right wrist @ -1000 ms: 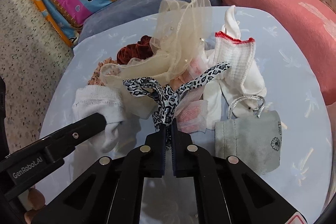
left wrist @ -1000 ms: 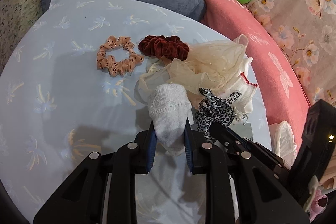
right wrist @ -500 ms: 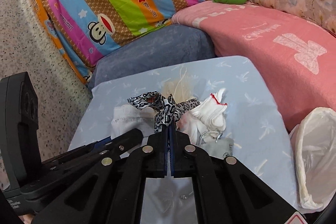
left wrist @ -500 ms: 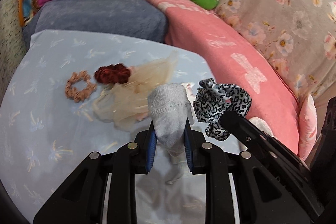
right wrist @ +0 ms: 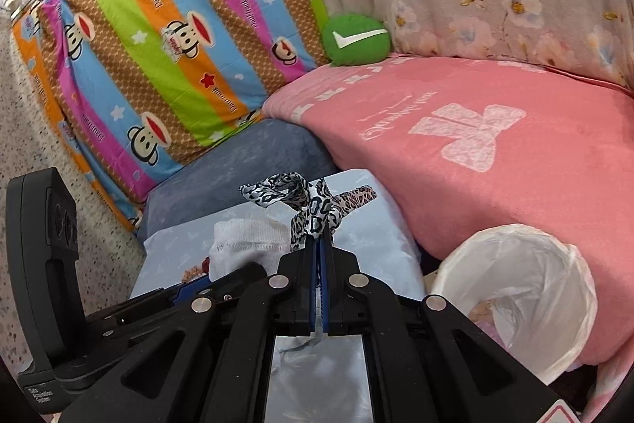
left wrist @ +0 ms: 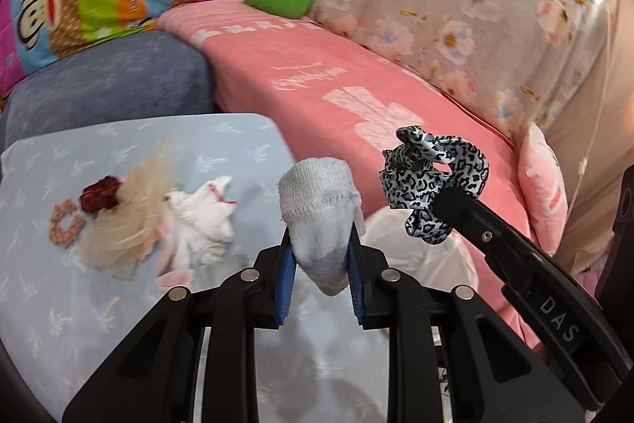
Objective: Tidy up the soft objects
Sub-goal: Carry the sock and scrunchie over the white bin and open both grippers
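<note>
- We saw one container, a bin lined with a white plastic bag [right wrist: 519, 288], standing at the foot of the pink blanket [right wrist: 495, 145], just beside the pale blue table [right wrist: 380, 244]. Some pale, pinkish material lay inside it, too indistinct to name.
- In the left wrist view only a blurred white edge of that liner [left wrist: 416, 248] showed behind the jaws.
- Our left gripper [left wrist: 321, 280] had its jaws partly closed on a white sock [left wrist: 317, 217], which filled the gap between the blue pads; the cuff end stood up above the fingertips, raised above the table.
- Our right gripper [right wrist: 319, 252] had its jaws almost fully together, pinching a leopard-print scrunchie [right wrist: 313, 205] by a thin fold; the rest bunched above the tips.
- The two grippers were close, and each appeared in the other's view: the sock [right wrist: 245, 240] at the right camera's left, the scrunchie [left wrist: 432, 185] at the left camera's right.
- Only the left wrist view showed the pile left on the table [left wrist: 39, 304]: a peach scrunchie [left wrist: 65, 228], a dark red scrunchie [left wrist: 101, 193], a cream gauzy one [left wrist: 126, 224] and white socks with red trim [left wrist: 202, 217], touching one another.
- Only the right wrist view showed the bin's open mouth and the whole striped monkey-print pillow [right wrist: 170, 54].
</note>
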Motion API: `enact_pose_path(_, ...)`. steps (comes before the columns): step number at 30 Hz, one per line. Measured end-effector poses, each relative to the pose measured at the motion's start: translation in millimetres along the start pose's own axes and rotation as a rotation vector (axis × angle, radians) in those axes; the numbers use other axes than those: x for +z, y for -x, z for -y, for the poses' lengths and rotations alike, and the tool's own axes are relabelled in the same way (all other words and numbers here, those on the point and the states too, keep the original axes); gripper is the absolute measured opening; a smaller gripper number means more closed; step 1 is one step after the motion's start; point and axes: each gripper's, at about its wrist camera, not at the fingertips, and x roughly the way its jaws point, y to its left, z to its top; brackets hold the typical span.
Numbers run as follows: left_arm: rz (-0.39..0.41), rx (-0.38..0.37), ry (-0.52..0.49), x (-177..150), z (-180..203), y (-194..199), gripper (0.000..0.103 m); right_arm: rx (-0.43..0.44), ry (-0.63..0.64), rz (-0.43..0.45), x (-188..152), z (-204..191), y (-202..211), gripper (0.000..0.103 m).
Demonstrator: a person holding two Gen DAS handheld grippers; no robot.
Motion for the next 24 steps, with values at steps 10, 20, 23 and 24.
enact_pose_path(10,-0.053,-0.102,-0.125,-2,76,-31,0.024,-0.121,-0.11,0.046,-4,93,39,0.001)
enact_pose_path(20,-0.119,-0.151,-0.195,-8,124,-59,0.026,-0.199,-0.184,0.052,-14,148,54,0.001)
enact_pose_path(23,-0.129,-0.162,-0.195,-9,129,-64,0.03,-0.207,-0.192,0.05,-15,154,53,0.002)
enact_pose_path(24,-0.129,-0.167,-0.194,-9,130,-65,0.032,-0.209,-0.192,0.048,-16,156,53,0.003)
